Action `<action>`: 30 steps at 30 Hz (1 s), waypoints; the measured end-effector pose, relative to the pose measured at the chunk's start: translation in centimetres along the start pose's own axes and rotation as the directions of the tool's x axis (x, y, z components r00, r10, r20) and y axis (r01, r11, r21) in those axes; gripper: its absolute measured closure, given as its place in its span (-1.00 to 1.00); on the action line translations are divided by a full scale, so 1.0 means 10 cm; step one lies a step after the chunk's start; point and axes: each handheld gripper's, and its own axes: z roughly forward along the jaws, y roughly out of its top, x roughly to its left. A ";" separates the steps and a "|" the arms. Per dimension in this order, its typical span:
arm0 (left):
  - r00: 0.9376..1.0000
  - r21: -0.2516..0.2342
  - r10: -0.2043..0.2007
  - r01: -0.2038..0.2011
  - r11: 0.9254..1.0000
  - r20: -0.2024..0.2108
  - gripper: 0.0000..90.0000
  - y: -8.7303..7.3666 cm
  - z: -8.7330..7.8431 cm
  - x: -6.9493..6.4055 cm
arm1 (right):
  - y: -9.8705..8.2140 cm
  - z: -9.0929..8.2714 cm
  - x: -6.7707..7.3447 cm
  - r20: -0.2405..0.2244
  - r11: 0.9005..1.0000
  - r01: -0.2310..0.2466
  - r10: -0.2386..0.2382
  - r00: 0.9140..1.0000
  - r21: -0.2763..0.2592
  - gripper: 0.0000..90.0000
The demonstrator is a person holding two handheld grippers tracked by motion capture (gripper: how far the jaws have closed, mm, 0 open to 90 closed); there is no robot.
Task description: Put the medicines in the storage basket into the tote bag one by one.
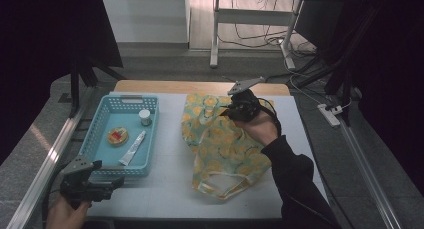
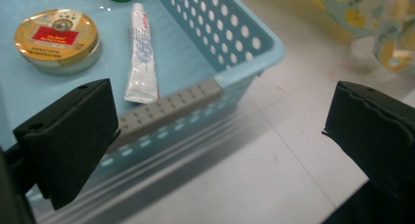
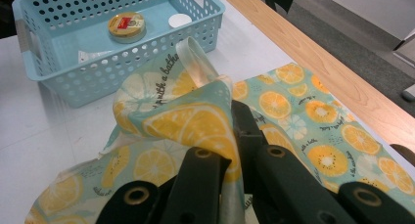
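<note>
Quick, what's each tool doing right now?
Left tool: open, empty, by the light blue plastic basket.
Right tool: shut on the lemon-print fabric bag.

Right arm: black long sleeve (image 1: 295,179) to the wrist. Both grippers black; left gripper (image 1: 95,185) and right gripper (image 1: 239,108) each carry a grey three-cornered plate. Fingers (image 2: 68,141): matte black blocks, small round holes, ribbed inner faces.
</note>
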 end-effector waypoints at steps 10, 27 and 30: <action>0.999 0.054 -0.018 0.020 0.998 -0.033 -1.00 0.17 0.14 0.13 | 0.04 0.00 0.02 0.000 1.000 0.010 -0.010 1.000 -0.005 1.00; 1.000 0.066 -0.010 0.009 0.998 0.013 -1.00 0.46 0.28 0.39 | 0.08 0.04 0.05 -0.004 1.000 0.021 -0.021 1.000 0.004 1.00; 1.000 0.066 -0.014 0.014 0.998 -0.002 -1.00 0.50 0.34 0.44 | 0.08 0.04 0.05 -0.005 1.000 0.024 -0.024 1.000 0.005 0.99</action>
